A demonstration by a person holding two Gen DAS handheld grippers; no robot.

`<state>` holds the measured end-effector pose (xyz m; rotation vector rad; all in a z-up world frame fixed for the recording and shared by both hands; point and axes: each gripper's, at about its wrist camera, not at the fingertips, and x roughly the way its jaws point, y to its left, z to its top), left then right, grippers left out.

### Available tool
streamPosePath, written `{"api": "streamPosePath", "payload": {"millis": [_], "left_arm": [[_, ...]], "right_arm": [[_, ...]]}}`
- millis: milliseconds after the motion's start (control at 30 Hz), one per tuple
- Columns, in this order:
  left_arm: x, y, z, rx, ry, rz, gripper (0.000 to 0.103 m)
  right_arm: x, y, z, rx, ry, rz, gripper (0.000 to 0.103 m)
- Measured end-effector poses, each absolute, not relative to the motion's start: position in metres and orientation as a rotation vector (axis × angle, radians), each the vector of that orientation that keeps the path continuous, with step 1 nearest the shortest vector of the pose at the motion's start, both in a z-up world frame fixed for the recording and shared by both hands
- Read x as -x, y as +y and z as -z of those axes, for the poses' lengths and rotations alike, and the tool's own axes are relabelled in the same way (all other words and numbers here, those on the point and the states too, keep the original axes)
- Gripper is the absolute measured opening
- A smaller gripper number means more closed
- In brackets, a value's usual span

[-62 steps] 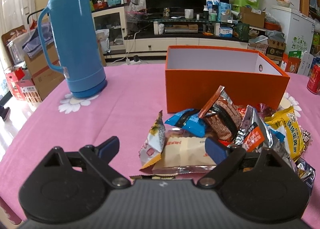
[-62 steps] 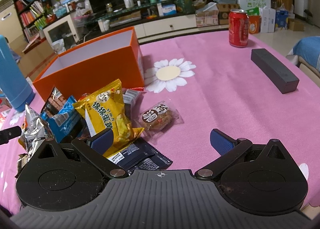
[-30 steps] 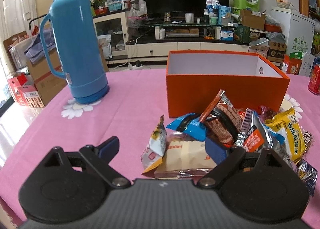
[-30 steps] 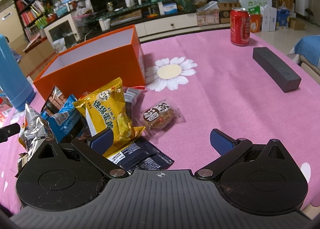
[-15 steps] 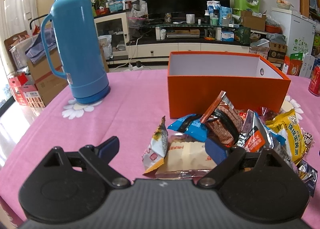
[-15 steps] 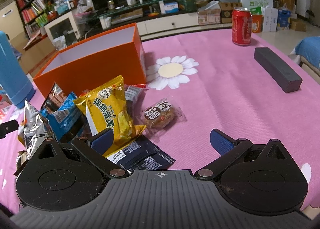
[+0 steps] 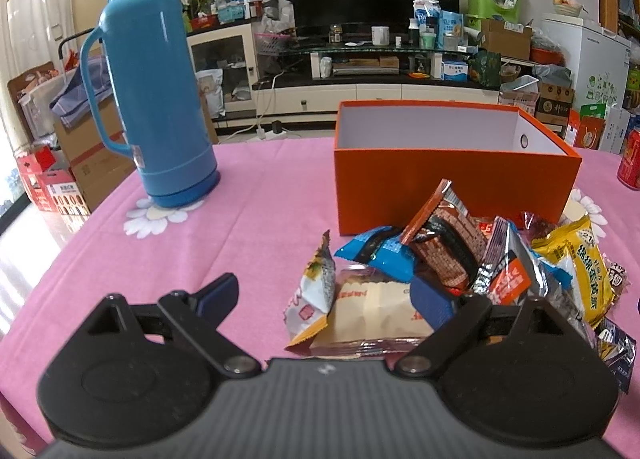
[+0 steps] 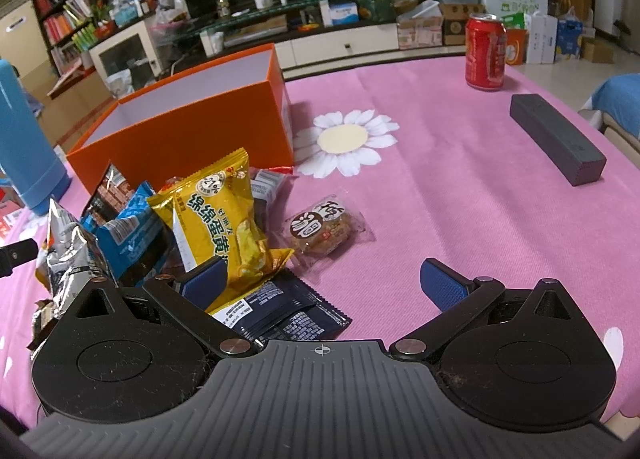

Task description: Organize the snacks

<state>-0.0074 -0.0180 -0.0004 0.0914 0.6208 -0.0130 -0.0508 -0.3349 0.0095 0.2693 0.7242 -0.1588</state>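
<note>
Left wrist view: my left gripper [image 7: 326, 297] hovers, jaws spread and empty, over the beige snack packet [image 7: 372, 309], just ahead between them; its long axis runs across the jaws; the orange box [image 7: 452, 183] sits beyond; my right gripper [image 8: 326, 279], jaws also apart, is nearer the yellow packet [image 8: 222, 215].

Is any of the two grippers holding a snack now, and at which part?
Nothing is held. The left gripper and the right gripper are both open above the snack packets.

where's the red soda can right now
In the right wrist view the red metal soda can stands upright at the far right of the pink tablecloth, just beyond the dark grey rectangular bar.
</note>
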Motion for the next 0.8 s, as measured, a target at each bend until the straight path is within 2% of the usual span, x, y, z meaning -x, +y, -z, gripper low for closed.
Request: {"api": "streamPosePath", "payload": {"millis": [800], "left_arm": [[0.002, -0.003, 0.012, -0.097, 0.641, 0.087, 0.092]], "right_arm": [[0.041, -0.328, 0.000, -0.239, 0.754, 0.141, 0.094]]}}
